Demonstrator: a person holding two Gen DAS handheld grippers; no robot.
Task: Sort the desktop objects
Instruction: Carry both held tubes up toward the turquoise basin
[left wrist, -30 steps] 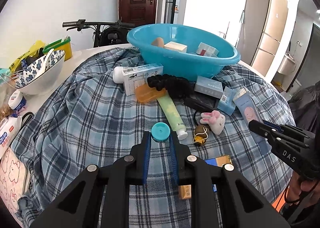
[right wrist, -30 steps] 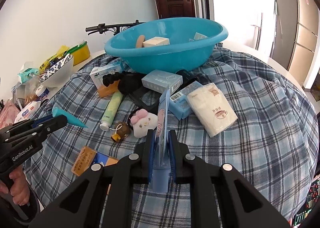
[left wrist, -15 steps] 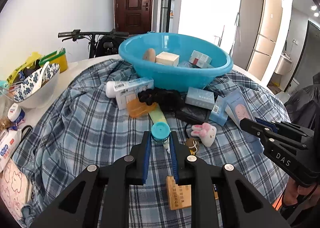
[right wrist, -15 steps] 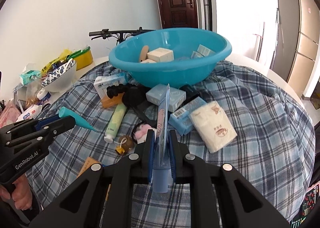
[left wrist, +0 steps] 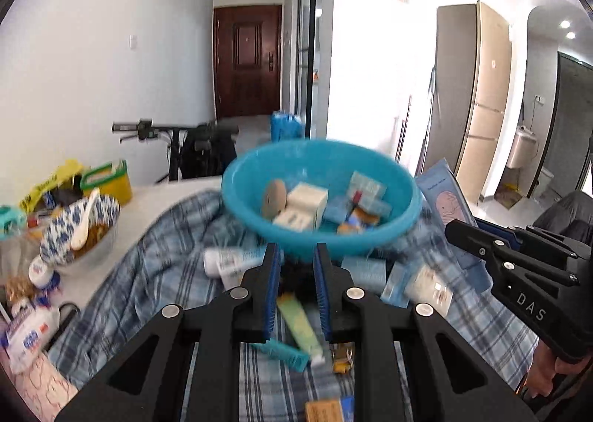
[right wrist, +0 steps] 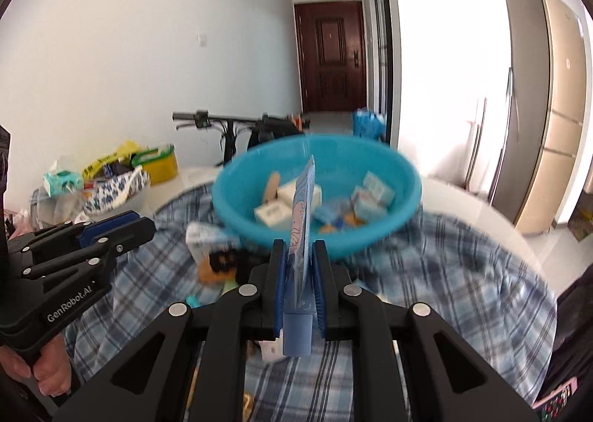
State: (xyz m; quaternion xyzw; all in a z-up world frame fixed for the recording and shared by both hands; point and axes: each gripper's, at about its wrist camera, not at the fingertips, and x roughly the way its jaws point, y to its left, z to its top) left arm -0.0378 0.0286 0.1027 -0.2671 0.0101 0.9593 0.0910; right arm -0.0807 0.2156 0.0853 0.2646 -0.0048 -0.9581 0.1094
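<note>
Plaid cloth (right wrist: 463,266) covers the table, and mid-frame the right gripper (right wrist: 298,273) clamps 1 blue tube (right wrist: 301,236) before the basin (right wrist: 404,199), so dropping it in looks next, while the left gripper (left wrist: 295,273) hangs unclenched, holding nothing.

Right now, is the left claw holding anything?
No, the left claw is open with nothing between its fingers; the teal tube lies on the cloth below.
</note>
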